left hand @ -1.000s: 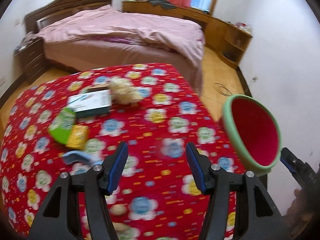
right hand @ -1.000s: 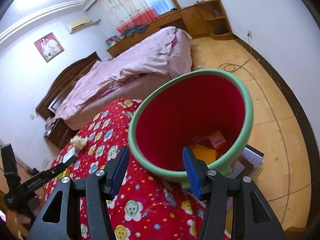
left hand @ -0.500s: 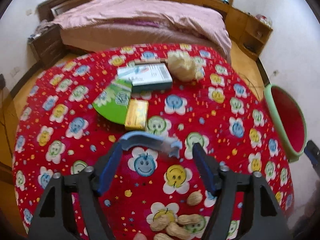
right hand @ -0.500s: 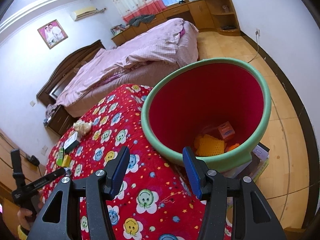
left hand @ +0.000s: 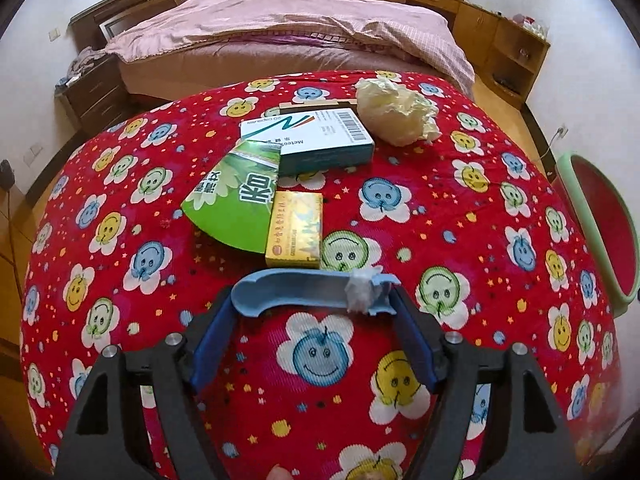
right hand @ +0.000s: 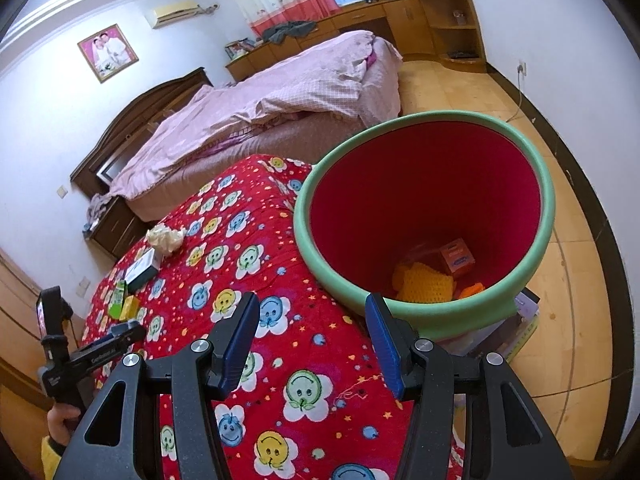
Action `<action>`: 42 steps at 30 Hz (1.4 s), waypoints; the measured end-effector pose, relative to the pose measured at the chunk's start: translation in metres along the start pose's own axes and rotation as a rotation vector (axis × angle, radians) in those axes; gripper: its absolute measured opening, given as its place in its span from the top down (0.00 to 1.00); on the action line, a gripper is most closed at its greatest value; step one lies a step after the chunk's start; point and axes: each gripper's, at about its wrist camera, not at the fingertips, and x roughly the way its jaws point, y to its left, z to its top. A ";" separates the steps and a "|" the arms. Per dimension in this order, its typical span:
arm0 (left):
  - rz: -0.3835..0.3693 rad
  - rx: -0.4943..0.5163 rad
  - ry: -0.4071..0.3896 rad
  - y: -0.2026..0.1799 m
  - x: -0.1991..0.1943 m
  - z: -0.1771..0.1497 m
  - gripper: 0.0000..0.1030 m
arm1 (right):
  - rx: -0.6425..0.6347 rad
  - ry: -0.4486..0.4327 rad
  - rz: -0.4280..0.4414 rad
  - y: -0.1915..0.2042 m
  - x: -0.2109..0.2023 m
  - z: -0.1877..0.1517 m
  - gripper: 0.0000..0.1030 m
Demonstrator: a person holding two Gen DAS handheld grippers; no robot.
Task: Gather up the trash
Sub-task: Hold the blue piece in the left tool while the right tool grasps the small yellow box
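Trash on the table (left hand: 500,300) is now right at the left claw (left hand: 316,312): a second ago it hung back from the pile, and it has since moved in so its spread fingers bracket the blue plastic scrap (left hand: 304,290) (not yet squeezed, as far as I can judge). Yellow box (left hand: 295,229), green packet (left hand: 236,204), white carton (left hand: 308,138) and crumpled paper (left hand: 394,112) lie beyond. The right claw (right hand: 312,340) stays spread and empty by the bin (right hand: 332,280), which has levelled out. Closing comes next.
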 end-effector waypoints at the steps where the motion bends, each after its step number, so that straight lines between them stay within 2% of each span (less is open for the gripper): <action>1: -0.002 -0.013 -0.003 0.001 0.000 0.000 0.27 | -0.002 0.002 0.000 0.001 0.001 -0.001 0.45; 4: 0.001 -0.040 -0.016 0.003 0.002 0.003 0.27 | -0.004 0.016 0.007 0.003 0.005 -0.002 0.45; 9: 0.022 -0.029 -0.030 0.000 0.004 0.005 0.27 | -0.014 0.027 0.007 0.007 0.008 -0.003 0.45; 12: 0.009 -0.042 -0.033 0.004 0.002 0.004 0.28 | -0.025 0.035 0.007 0.009 0.010 -0.002 0.45; 19: 0.013 -0.093 -0.056 0.025 -0.015 -0.003 0.28 | -0.093 0.045 0.028 0.034 0.015 0.003 0.45; 26: 0.085 -0.193 -0.105 0.074 -0.037 0.002 0.28 | -0.196 0.087 0.076 0.080 0.033 0.004 0.45; 37: 0.168 -0.288 -0.191 0.132 -0.038 0.005 0.28 | -0.352 0.171 0.114 0.168 0.078 -0.012 0.45; 42: 0.157 -0.327 -0.221 0.144 -0.031 -0.001 0.28 | -0.452 0.205 0.091 0.206 0.101 -0.024 0.45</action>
